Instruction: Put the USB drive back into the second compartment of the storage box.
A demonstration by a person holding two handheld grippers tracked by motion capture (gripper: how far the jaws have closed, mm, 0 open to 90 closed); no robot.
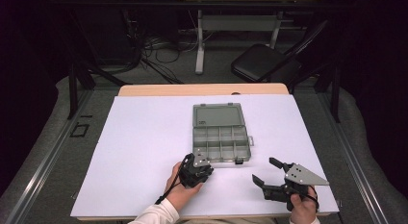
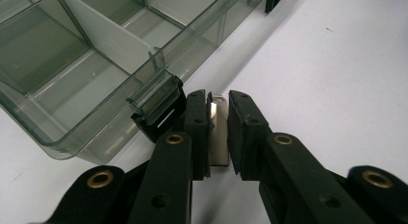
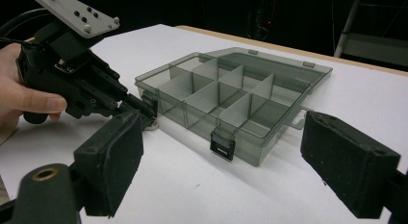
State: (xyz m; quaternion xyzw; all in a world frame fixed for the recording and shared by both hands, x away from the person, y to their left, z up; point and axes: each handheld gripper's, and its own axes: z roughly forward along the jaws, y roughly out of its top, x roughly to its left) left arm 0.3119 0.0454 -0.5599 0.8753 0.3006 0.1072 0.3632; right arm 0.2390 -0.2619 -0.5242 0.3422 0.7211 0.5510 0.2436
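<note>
Gripping a small metal plate (image 2: 219,137) between its pads, your left gripper (image 2: 217,132) holds it down at the white table (image 1: 144,137), just beside the open compartment box (image 1: 221,137) at its near-left corner latch (image 2: 156,106); the plate's long axis runs along the jaws. Your right gripper (image 1: 267,172) waits wide open, farther off

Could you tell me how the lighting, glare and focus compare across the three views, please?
High view: the white table is evenly lit, the room behind is dark, and shadows are soft. Left gripper view: a bright glint on the metal piece between the left gripper pads; the box is slightly soft. Right gripper view: the near jaws of the right gripper blur, while the box is sharp.
</note>
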